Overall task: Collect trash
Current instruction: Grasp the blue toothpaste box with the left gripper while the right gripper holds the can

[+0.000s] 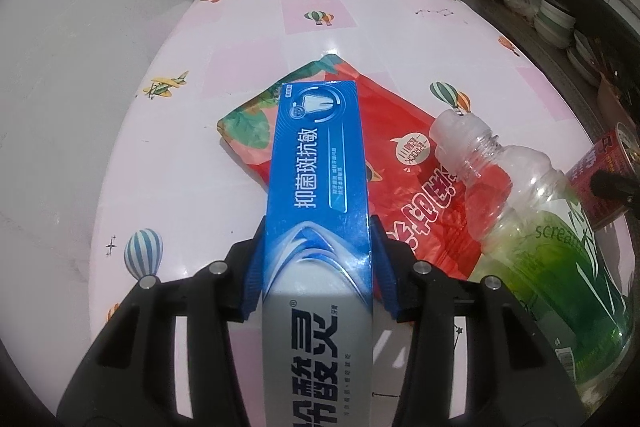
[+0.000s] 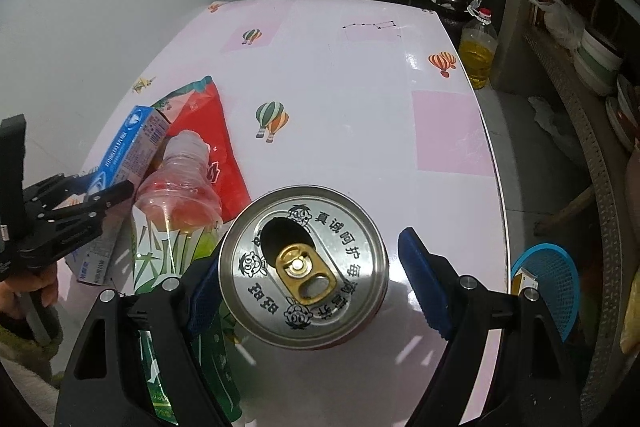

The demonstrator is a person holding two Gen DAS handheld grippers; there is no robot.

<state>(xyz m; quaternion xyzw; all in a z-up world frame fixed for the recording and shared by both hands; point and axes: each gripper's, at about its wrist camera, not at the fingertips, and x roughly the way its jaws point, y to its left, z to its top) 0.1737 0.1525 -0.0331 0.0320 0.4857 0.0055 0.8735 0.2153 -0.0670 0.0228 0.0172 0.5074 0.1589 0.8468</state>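
Observation:
A blue toothpaste box (image 1: 320, 167) juts forward from my left gripper (image 1: 318, 227), whose blue pads press on both its sides. Under it a red snack bag (image 1: 404, 155) lies flat on the table. A clear plastic bottle (image 1: 524, 211) with a green label lies to the right, with no cap. In the right wrist view an opened drink can (image 2: 304, 267) stands upright between the jaws of my right gripper (image 2: 308, 247). The left pad is close to the can and the right pad stands clear of it. The left gripper (image 2: 96, 183) with the box (image 2: 132, 143) shows at the left edge.
The table (image 2: 360, 67) has a white and pink cloth with balloon prints. Its right edge drops to a floor with a blue mesh basket (image 2: 552, 279) and an oil bottle (image 2: 478, 55). Stacked bowls (image 2: 600, 59) sit on a shelf at the right. A hand (image 2: 24, 287) holds the left gripper's handle.

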